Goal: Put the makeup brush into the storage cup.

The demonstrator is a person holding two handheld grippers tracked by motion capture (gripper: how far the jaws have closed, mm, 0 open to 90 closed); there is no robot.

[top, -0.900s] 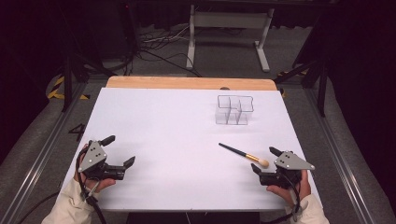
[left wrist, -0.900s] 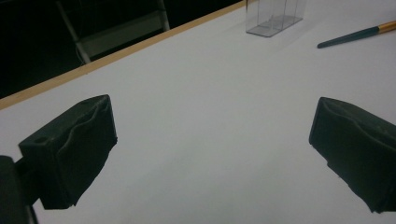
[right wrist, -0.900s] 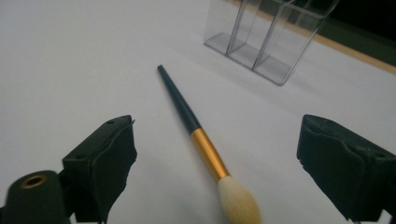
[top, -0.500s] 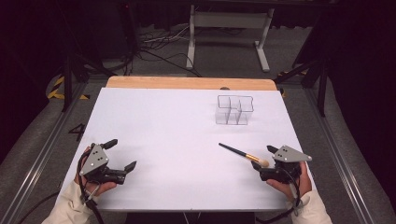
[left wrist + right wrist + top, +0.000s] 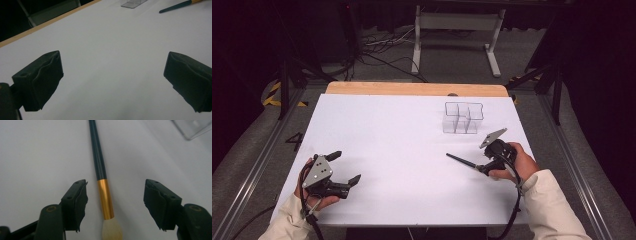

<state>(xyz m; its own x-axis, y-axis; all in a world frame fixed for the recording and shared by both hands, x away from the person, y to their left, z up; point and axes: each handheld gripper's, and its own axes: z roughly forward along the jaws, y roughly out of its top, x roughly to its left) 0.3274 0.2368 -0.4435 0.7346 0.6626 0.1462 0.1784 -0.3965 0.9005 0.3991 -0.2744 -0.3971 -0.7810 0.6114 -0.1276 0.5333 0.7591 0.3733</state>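
Note:
A makeup brush (image 5: 462, 161) with a dark green handle, gold ferrule and pale bristles lies on the white table (image 5: 402, 130), right of centre. My right gripper (image 5: 484, 168) stands over its bristle end and points along the handle. In the right gripper view the brush (image 5: 105, 195) lies between the open jaws of my right gripper (image 5: 115, 185), closer to the left jaw, and neither pad touches it. At the table's near left my left gripper (image 5: 345, 166) is wide open over bare table; in its own view the left gripper (image 5: 113, 57) has nothing between the jaws.
A clear plastic organiser (image 5: 462, 117) with several compartments stands behind the brush at the back right, and its corner shows as the organiser (image 5: 132, 3) in the left gripper view. A wooden strip (image 5: 412, 89) edges the table's far side. Dark floor, cables and a metal stand lie beyond.
My right hand has moved forward and left and turned, bringing its jaws over the brush's bristle end. The left gripper has hardly shifted. The brush lies where it was.

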